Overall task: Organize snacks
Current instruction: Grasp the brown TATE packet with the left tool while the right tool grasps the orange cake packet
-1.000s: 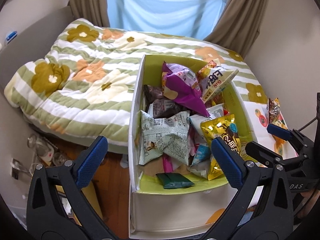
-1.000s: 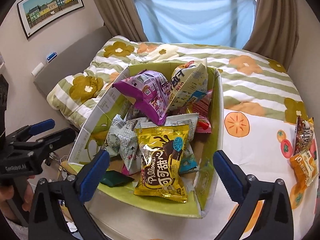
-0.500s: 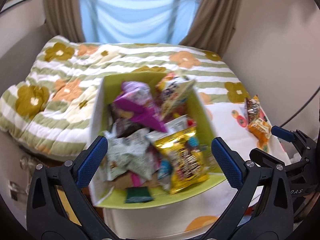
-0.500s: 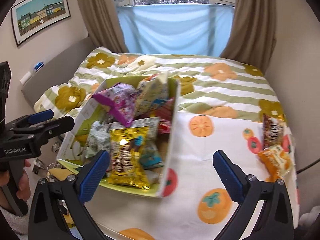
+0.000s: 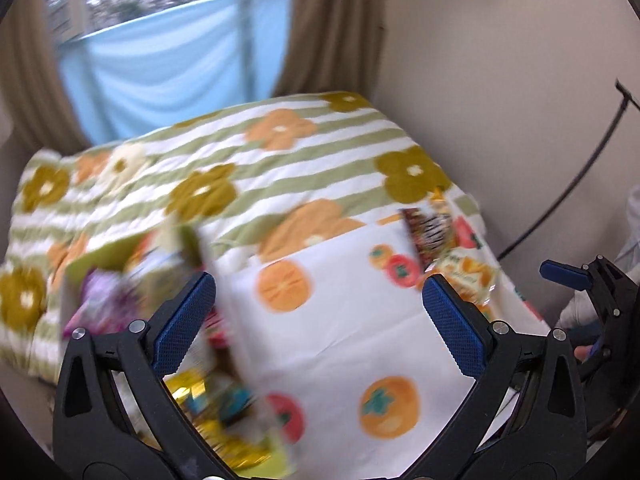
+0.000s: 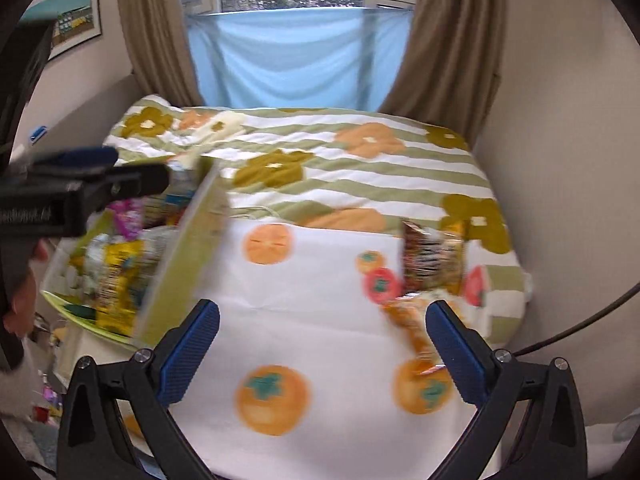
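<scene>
Snacks fill a green box (image 5: 132, 256) at the lower left of the left wrist view, badly blurred: a purple bag (image 5: 100, 300) near the top and a yellow bag (image 5: 208, 396) lower down are about all that can be made out. The left gripper (image 5: 318, 324) hangs wide open with nothing between its blue pads (image 5: 184, 320), over a white cloth with orange fruit prints (image 5: 344, 344). Two more snacks lie on the cloth's far right corner: a dark brown packet (image 5: 430, 232) and, touching it on the near side, an orange packet (image 5: 468, 276). Behind is a bed with a green-striped flowered quilt (image 5: 256, 160). At the right edge, part of the right gripper (its blue pad tip) shows.

From the right wrist view, the right gripper (image 6: 322, 346) is likewise spread wide and empty above the same cloth (image 6: 320, 300). The box (image 6: 180, 256) sits to the left, tilted in the frame, with the yellow bag (image 6: 116, 280) and purple bag (image 6: 128, 216) inside. The brown packet (image 6: 428, 256) and orange packet (image 6: 416, 328) lie on the right, the orange one just beside the right pad (image 6: 454, 354). The left gripper's black body (image 6: 72, 196) crosses the left edge, held by a hand (image 6: 24, 300).
</scene>
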`<state>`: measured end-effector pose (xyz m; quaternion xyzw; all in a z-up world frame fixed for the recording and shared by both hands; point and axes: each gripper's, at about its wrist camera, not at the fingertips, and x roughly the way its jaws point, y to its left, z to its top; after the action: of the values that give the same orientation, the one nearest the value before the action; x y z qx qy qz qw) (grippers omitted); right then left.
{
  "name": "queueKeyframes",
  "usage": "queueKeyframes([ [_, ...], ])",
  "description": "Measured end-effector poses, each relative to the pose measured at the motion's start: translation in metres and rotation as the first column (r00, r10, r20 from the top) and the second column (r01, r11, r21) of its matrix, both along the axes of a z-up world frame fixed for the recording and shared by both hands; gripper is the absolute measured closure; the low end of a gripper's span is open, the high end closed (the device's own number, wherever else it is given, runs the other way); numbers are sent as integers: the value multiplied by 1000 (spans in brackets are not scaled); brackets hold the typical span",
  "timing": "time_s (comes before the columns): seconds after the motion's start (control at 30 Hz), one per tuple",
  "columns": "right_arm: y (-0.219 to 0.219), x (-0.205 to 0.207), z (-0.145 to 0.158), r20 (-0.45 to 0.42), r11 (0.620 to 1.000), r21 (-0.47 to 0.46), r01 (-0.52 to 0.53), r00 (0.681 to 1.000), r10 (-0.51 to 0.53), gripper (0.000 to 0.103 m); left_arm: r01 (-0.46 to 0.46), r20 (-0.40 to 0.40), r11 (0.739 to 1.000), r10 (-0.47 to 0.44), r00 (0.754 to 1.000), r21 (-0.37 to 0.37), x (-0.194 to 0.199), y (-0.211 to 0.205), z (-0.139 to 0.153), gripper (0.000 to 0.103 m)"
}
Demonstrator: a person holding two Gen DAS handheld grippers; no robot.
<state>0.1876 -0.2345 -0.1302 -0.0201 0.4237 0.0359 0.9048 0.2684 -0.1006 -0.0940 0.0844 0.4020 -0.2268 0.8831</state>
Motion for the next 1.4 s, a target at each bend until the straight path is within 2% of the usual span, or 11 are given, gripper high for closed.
queueKeyframes([
  [0.1, -39, 3, -6, -9, 1000, 3, 30, 999, -30, 0, 82, -20, 996, -81, 996, 39, 19, -59, -8, 0],
  [0.2, -75, 9, -17, -29, 998, 2, 55, 998, -55, 0, 188, -35, 977, -185, 982, 99, 36, -119, -21, 0],
  [0.3, -103, 14, -30, -49, 997, 10, 71, 996, -70, 0, 297, -38, 938, -295, 955, 181, 50, -176, -37, 0],
  [0.47, -124, 26, -59, -79, 998, -18, 53, 995, -55, 0, 441, -124, 842, -424, 897, 310, 75, -254, -84, 0],
  [0.57, -129, 36, -76, -95, 999, -36, 26, 995, -29, 0, 489, -196, 802, -448, 872, 343, 91, -278, -118, 0],
  [0.73, -130, 52, -104, -137, 998, -52, -33, 990, 26, 0, 545, -303, 761, -458, 836, 354, 110, -297, -165, 0],
  [0.9, -129, 66, -125, -175, 997, -42, -67, 983, 58, 0, 555, -357, 761, -443, 822, 335, 122, -305, -192, 0],
  [1.07, -130, 73, -139, -202, 996, -28, -79, 977, 72, 0, 565, -398, 786, -448, 800, 252, 134, -301, -201, 28],
  [1.1, -131, 74, -142, -207, 996, -27, -81, 976, 74, 0, 565, -403, 789, -448, 798, 241, 135, -300, -201, 30],
  [1.3, -131, 81, -152, -223, 994, -26, -103, 970, 95, 0, 536, -394, 809, -423, 816, 243, 140, -286, -198, 38],
  [1.4, -129, 83, -155, -223, 992, -30, -124, 968, 114, 0, 501, -398, 832, -387, 832, 238, 143, -272, -197, 39],
])
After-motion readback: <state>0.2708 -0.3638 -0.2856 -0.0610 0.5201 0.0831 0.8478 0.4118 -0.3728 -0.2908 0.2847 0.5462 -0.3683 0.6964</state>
